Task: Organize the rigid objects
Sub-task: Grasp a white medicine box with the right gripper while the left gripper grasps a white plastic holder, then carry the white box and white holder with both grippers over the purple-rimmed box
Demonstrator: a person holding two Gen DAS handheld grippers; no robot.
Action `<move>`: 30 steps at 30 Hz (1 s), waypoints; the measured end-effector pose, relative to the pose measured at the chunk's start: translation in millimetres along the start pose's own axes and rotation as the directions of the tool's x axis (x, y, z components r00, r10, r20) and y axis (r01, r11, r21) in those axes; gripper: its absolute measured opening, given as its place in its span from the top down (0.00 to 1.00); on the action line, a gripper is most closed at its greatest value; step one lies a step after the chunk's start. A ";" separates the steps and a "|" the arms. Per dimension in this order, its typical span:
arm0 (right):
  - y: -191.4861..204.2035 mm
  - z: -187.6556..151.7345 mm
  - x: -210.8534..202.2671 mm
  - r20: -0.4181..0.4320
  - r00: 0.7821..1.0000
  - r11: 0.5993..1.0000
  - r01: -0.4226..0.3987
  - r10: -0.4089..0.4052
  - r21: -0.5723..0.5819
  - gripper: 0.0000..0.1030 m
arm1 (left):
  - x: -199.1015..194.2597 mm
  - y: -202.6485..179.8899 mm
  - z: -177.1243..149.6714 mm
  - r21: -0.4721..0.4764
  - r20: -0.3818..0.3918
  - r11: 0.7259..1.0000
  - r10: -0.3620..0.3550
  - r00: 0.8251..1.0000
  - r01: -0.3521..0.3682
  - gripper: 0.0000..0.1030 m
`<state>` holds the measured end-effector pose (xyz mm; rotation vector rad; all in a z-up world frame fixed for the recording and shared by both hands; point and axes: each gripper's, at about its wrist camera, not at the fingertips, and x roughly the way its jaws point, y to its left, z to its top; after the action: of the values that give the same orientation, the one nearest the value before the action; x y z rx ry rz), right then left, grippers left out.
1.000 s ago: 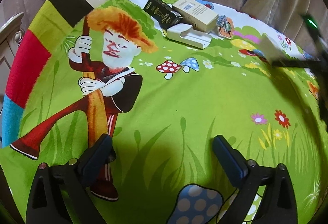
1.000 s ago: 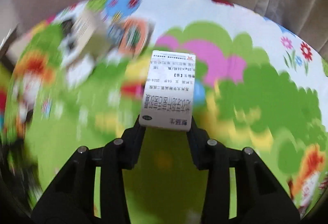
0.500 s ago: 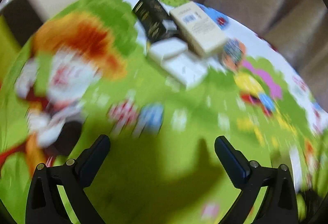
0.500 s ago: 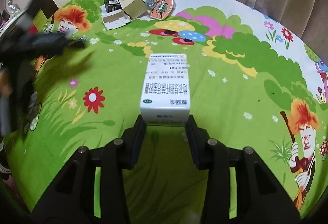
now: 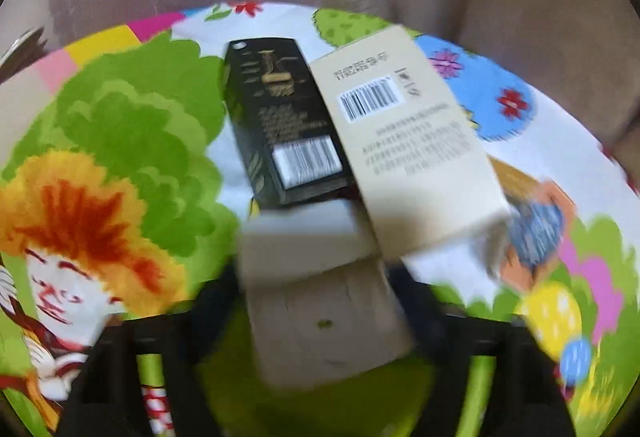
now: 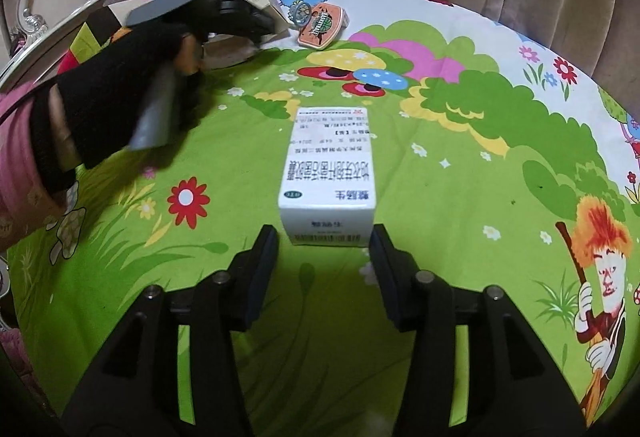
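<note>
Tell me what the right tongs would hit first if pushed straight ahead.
The white rectangular medicine box, lying on the cartoon-printed green cloth just ahead of the open right tongs, in line with their gap.

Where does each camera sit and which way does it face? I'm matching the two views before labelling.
Left wrist: on the left gripper, facing the black box, beige box and blurred white case between its fingers.
Right wrist: on the right gripper, facing the white medicine box lying ahead of its open fingers; the gloved left hand shows.
Shared: the cartoon cloth and the orange basketball item.
</note>
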<state>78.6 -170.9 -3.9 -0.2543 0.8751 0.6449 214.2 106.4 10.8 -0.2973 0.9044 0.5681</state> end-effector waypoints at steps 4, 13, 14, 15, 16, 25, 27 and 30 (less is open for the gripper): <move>3.2 -0.3 1.3 -0.006 1.000 1.000 -0.006 0.006 -0.019 0.37 | -30.1 31.2 -38.1 0.147 0.000 0.977 -0.154 0.988 0.152 0.38; -2.3 14.0 12.2 -0.034 0.999 1.000 0.006 -0.006 0.002 0.25 | -91.0 105.3 -117.3 0.317 0.008 0.898 -0.324 0.946 0.305 0.37; -2.5 18.5 15.7 -0.040 0.999 1.000 0.019 -0.019 0.006 0.25 | -89.8 103.8 -118.3 0.314 -0.004 0.898 -0.324 0.946 0.309 0.37; -2.7 22.5 19.0 -0.045 0.999 1.000 0.030 -0.029 0.010 0.25 | -87.8 102.8 -117.1 0.307 -0.009 0.902 -0.315 0.949 0.302 0.37; -2.9 27.3 22.8 -0.051 0.998 0.999 0.038 -0.037 0.018 0.25 | -91.5 107.1 -117.9 0.301 -0.009 0.907 -0.306 0.952 0.294 0.37; 2.7 41.2 29.7 -0.040 0.993 0.992 0.110 -0.107 0.058 0.57 | -86.1 105.4 -118.5 0.323 0.000 0.919 -0.239 0.971 0.226 0.38; 6.7 33.9 21.5 -0.046 0.990 0.987 0.133 -0.130 0.087 0.57 | -89.5 105.4 -121.7 0.336 -0.010 0.912 -0.245 0.970 0.234 0.38; 13.0 18.1 5.5 -0.043 0.992 0.983 0.120 -0.116 0.138 0.57 | -103.1 108.0 -136.2 0.340 -0.030 0.901 -0.276 0.961 0.270 0.38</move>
<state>84.5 -150.1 3.8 -0.1892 0.9272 0.4675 12.5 95.4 12.5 -0.0995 0.9069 0.1467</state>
